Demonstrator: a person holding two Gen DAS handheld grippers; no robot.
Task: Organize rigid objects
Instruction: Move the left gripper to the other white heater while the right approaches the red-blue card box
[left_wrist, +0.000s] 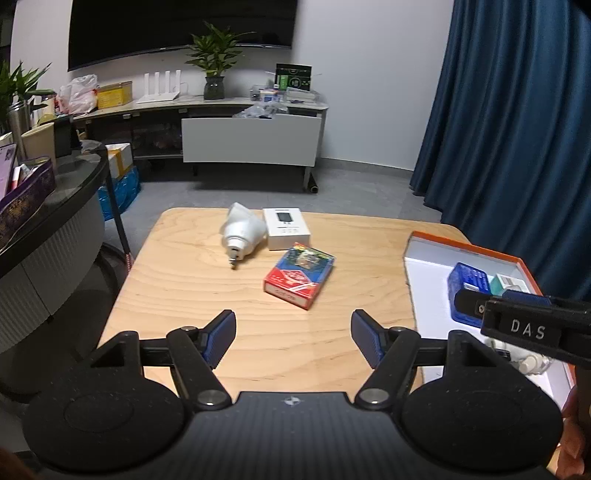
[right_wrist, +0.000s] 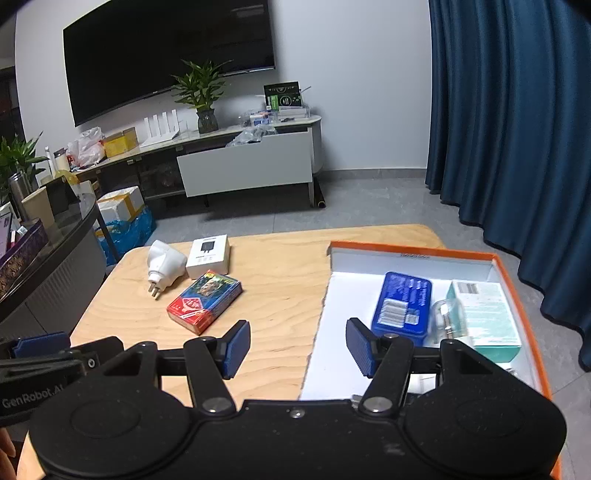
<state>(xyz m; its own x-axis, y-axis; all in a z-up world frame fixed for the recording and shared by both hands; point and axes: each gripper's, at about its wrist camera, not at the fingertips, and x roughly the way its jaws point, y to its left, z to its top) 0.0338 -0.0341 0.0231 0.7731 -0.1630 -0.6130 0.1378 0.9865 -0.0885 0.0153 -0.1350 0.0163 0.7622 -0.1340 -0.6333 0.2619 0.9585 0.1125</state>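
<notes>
three items on table, three in orange tray (one glass), left gripper and right gripper released

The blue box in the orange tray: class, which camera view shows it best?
The right wrist view: the blue box lies fully visible in the orange tray. In the left wrist view, the right tool crosses it, hiding its near end.

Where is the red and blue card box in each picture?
Left wrist view: the card box lies mid-table, ahead of the open left gripper, just right of centre.
Right wrist view: the card box lies left of centre, ahead of the right gripper's left finger.
Shared landmark: the white plug adapter sits just beyond it to the left in both views.
</notes>
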